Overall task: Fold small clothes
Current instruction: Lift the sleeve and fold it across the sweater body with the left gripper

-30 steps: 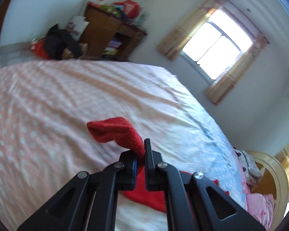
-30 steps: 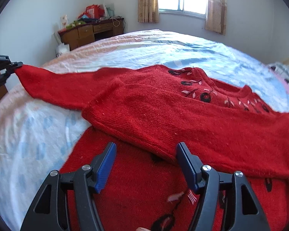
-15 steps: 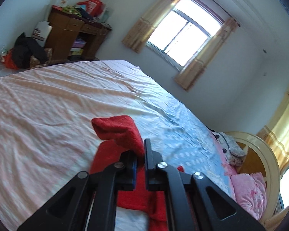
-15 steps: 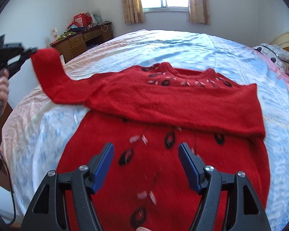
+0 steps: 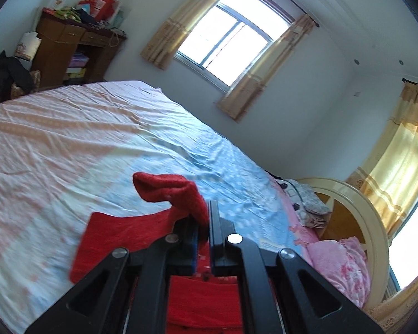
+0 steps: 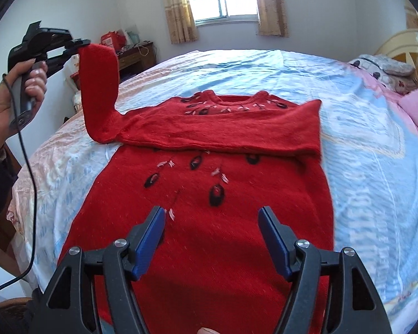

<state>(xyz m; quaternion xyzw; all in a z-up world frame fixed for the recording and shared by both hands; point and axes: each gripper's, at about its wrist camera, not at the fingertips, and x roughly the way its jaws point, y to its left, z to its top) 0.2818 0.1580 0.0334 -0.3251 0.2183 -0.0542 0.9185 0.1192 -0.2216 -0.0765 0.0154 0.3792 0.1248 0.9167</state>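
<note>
The sleeve (image 6: 99, 91) has risen, pinched in the left tongs (image 5: 208, 224); the right tongs (image 6: 211, 239), wide and empty, seemingly hover over the sweater (image 6: 209, 222).

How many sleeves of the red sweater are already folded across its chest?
1. One sleeve lies flat across the chest of the red sweater. The other sleeve is lifted off the bed, its cuff pinched in the left gripper.
</note>
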